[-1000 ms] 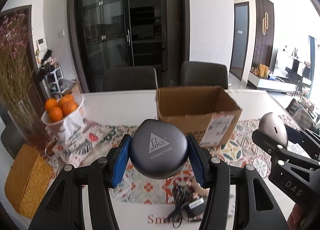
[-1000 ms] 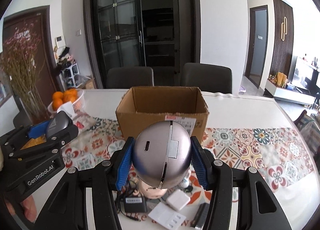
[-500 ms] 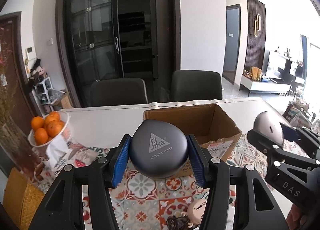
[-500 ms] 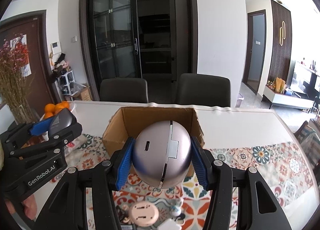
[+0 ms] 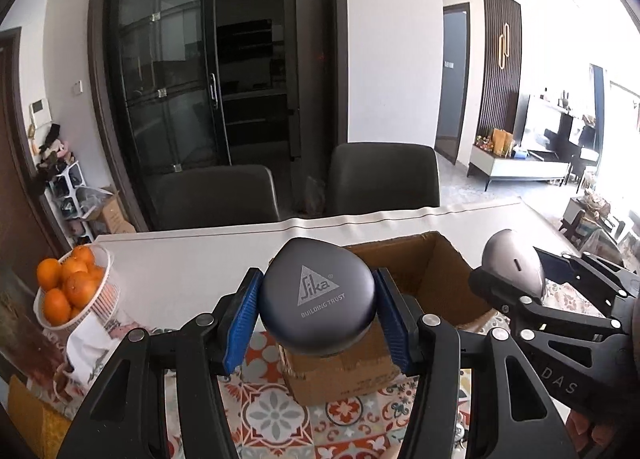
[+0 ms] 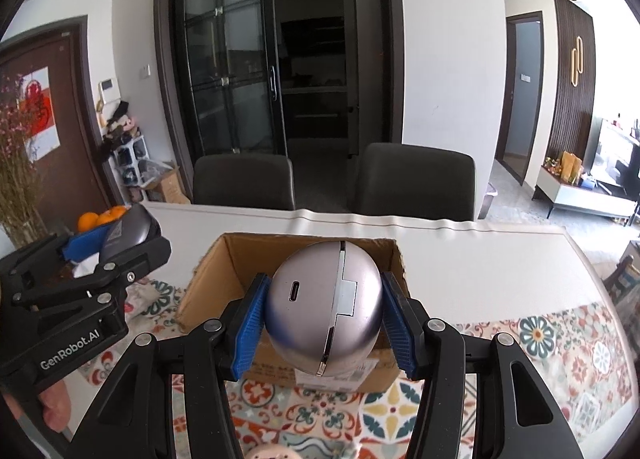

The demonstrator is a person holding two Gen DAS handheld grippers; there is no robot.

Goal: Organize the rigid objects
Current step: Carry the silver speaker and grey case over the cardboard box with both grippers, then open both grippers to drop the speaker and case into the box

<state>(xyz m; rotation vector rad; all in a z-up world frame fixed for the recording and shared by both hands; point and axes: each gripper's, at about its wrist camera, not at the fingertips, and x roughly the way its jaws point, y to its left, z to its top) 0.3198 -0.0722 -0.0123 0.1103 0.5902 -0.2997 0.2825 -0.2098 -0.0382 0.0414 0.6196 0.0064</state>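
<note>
My left gripper (image 5: pixel 316 315) is shut on a dark grey rounded case (image 5: pixel 318 299) printed with a Sika logo, held above the near wall of an open cardboard box (image 5: pixel 432 271). My right gripper (image 6: pixel 324 315) is shut on a silver egg-shaped case (image 6: pixel 324 309) with a charging port, also held over the box's (image 6: pixel 224 271) near edge. Each gripper shows in the other's view: the right gripper (image 5: pixel 516 279) at the right of the left wrist view, the left gripper (image 6: pixel 108 247) at the left of the right wrist view. The box floor is hidden.
The box stands on a patterned runner (image 6: pixel 540 339) over a white table (image 6: pixel 480 259). A white basket of oranges (image 5: pixel 64 291) sits at the left, with dried flowers (image 6: pixel 16 163) beyond. Two dark chairs (image 6: pixel 244 183) face the table's far side. A small round pink item (image 6: pixel 272 453) lies below.
Both grippers have moved forward over the table with their cases still clamped. The box has come from ahead to directly under the fingers, and the clutter on the near table has dropped out of view.
</note>
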